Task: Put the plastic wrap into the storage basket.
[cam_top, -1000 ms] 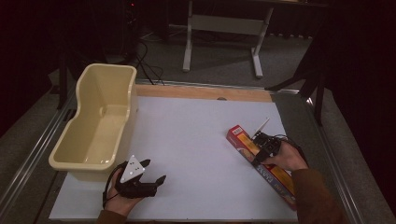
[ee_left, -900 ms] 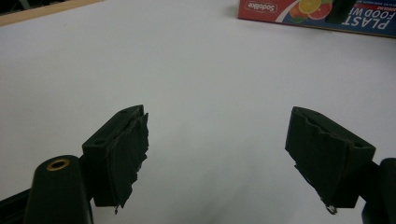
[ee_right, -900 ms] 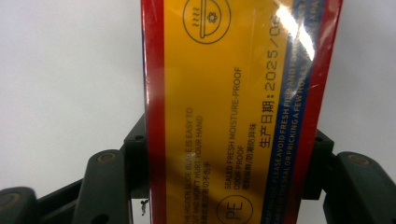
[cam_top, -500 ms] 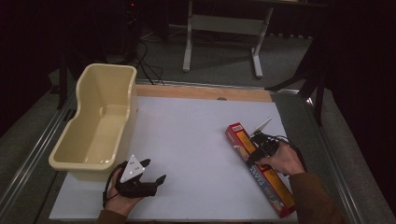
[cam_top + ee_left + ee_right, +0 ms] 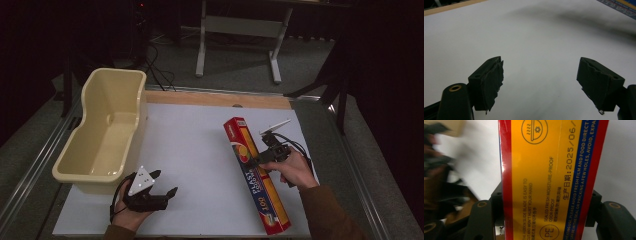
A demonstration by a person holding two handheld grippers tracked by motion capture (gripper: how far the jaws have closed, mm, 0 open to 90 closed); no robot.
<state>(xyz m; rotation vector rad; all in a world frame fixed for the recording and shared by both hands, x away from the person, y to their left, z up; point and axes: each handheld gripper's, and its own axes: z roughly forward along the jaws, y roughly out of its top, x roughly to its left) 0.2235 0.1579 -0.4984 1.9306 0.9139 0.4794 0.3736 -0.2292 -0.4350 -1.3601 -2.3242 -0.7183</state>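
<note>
1. Black jaws of the right gripper (image 5: 264,156) clamp the two long sides of the plastic-wrap box (image 5: 255,172), pads pressed flat against the red and blue edges of its carton, as the right gripper view shows (image 5: 546,182). The jaws have just finished closing on it.
2. Compared with a second earlier, the box is no longer flat on the white table sheet (image 5: 200,150): its far end is tilted up and swung a little toward the left, while its near end sits low by the right near corner of the sheet. Whether that near end is touching the sheet cannot be told.
3. Blur at the left of the right gripper view fits a hand in motion; the grip sits nearer the far half of the box, so the long near half may sag or swing.
4. Left gripper (image 5: 157,187), at the near left, rests where it was, jaws wide and holding nothing, over bare sheet (image 5: 536,45).
5. Cream tub (image 5: 107,132) stands at the far left, nothing visible inside it, well apart from the box.
6. Judgement: the pick is secured and the lift begun; a carry leftward to the tub appears the likely next step.
</note>
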